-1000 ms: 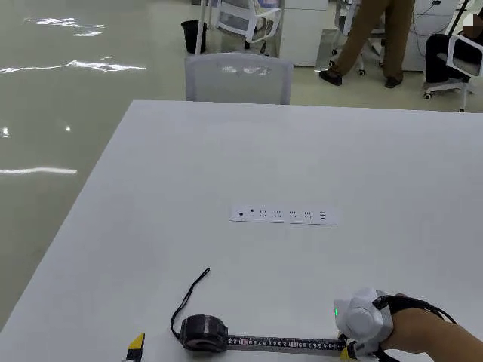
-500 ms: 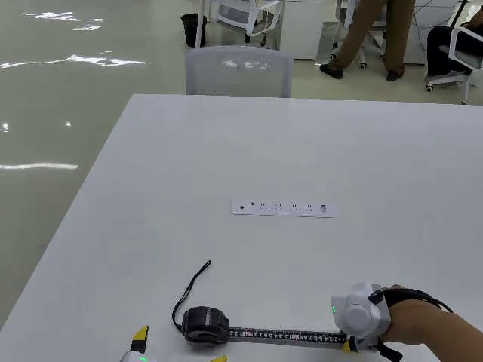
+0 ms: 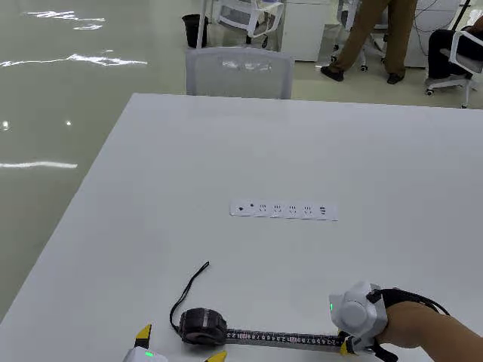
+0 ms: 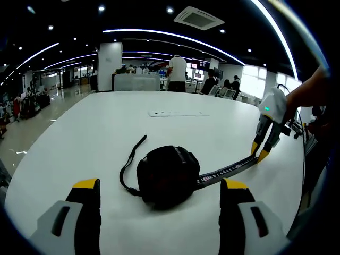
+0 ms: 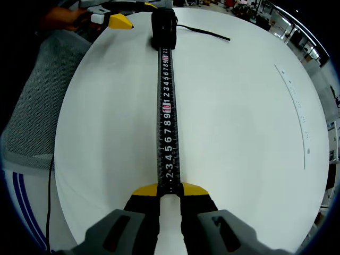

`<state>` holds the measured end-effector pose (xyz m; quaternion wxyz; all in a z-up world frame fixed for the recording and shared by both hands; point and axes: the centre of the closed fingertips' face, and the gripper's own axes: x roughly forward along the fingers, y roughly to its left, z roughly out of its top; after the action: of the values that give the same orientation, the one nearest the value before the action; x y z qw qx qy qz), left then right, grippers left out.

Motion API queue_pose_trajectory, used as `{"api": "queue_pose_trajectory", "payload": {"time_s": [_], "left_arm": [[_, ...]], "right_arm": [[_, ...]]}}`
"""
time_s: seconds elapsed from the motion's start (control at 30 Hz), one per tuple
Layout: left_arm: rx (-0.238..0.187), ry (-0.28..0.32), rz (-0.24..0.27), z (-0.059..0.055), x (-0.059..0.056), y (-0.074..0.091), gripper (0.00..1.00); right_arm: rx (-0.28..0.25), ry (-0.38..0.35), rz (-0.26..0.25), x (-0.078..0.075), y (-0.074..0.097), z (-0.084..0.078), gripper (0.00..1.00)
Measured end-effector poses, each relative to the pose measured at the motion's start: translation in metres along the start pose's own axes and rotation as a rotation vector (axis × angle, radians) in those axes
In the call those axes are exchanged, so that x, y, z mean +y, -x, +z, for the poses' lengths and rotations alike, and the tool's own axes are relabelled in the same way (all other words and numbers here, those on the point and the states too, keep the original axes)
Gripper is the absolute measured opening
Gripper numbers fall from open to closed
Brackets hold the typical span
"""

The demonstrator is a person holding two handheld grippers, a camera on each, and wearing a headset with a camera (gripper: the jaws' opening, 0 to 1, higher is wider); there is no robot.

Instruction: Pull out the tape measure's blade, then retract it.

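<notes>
1. The compact black round-bodied tape measure case [image 3: 202, 328] sits near the close edge of the broad white table [image 3: 302, 151]. Its thin black cord strap [image 3: 189, 290] trails away across the top.
2. The narrow dark metal blade [image 5: 166, 122], printed with pale numerals, lies drawn out flat along the table. It runs from the case to the right hand-held gripper [image 5: 170, 188], whose yellow-tipped jaws are pinched closed on the blade's free end.
3. The left hand-held gripper [image 4: 159, 184] is spread wide, with one jaw toward each side of the case and short of it. I see no contact between them.
4. The case looks hard-shelled, smooth and fairly dense. On this slick table it would probably slide toward any pull unless braced. The best hold is likely across its body, clear of the strap and of the slot where the blade leaves.
5. The blade is likely thin and springy, firm along its length but quick to kink if twisted or bent sideways. A grip at the very end, kept in line with the slot, should suit it best.
6. When it retracts, the spring inside will probably tug hard. Walking the gripped end back toward the braced case should be safer than letting go, since a freed blade could whip and slam home.
</notes>
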<state>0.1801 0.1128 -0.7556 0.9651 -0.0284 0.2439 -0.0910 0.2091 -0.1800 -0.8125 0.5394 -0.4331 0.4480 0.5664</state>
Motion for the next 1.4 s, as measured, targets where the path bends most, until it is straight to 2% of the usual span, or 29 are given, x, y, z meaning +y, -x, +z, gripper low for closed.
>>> {"api": "queue_pose_trajectory", "payload": {"time_s": [0.03, 0.07, 0.2, 0.43, 0.53, 0.8, 0.87, 0.97, 1.1, 1.17, 1.27, 1.4], "left_arm": [[0.002, 0.061, 0.009, -0.002, 0.0, -0.002, 0.9], [0.006, 0.081, 0.02, -0.004, 0.002, -0.004, 0.91], [0.013, 0.08, 0.04, -0.003, 0.002, -0.011, 0.92], [-0.003, 0.065, 0.073, 0.011, -0.007, -0.025, 0.92], [-0.006, 0.078, 0.067, 0.011, -0.008, -0.03, 0.88], [0.004, 0.051, 0.053, 0.011, -0.023, -0.041, 0.84], [0.006, 0.061, 0.062, 0.009, -0.02, -0.043, 0.84], [-0.001, 0.067, 0.069, 0.011, -0.019, -0.043, 0.77], [0.005, 0.082, 0.076, 0.014, -0.016, -0.047, 0.75], [0.038, 0.044, 0.085, 0.009, -0.014, -0.05, 0.72], [0.045, 0.065, 0.084, 0.005, -0.013, -0.052, 0.72], [0.058, 0.05, 0.092, 0.001, -0.013, -0.055, 0.68]], "right_arm": [[0.0, -0.003, 0.001, 0.0, 0.0, 0.0, 0.13], [-0.001, -0.012, 0.002, 0.0, 0.0, 0.0, 0.13], [0.0, -0.026, 0.0, 0.0, 0.0, -0.001, 0.13], [0.004, -0.032, -0.001, 0.001, 0.0, 0.0, 0.13], [0.01, -0.03, -0.002, 0.002, 0.001, 0.0, 0.13], [0.008, -0.043, -0.004, 0.002, 0.003, 0.0, 0.13], [0.007, -0.047, -0.006, 0.002, 0.003, 0.0, 0.13], [0.01, -0.045, -0.009, 0.001, 0.002, -0.001, 0.13], [0.008, -0.052, -0.007, 0.0, 0.0, -0.001, 0.13], [0.007, -0.054, -0.007, 0.0, 0.001, -0.001, 0.13], [0.006, -0.054, -0.009, 0.002, 0.002, 0.0, 0.13], [0.004, -0.055, -0.011, 0.001, 0.001, 0.0, 0.13]]}}
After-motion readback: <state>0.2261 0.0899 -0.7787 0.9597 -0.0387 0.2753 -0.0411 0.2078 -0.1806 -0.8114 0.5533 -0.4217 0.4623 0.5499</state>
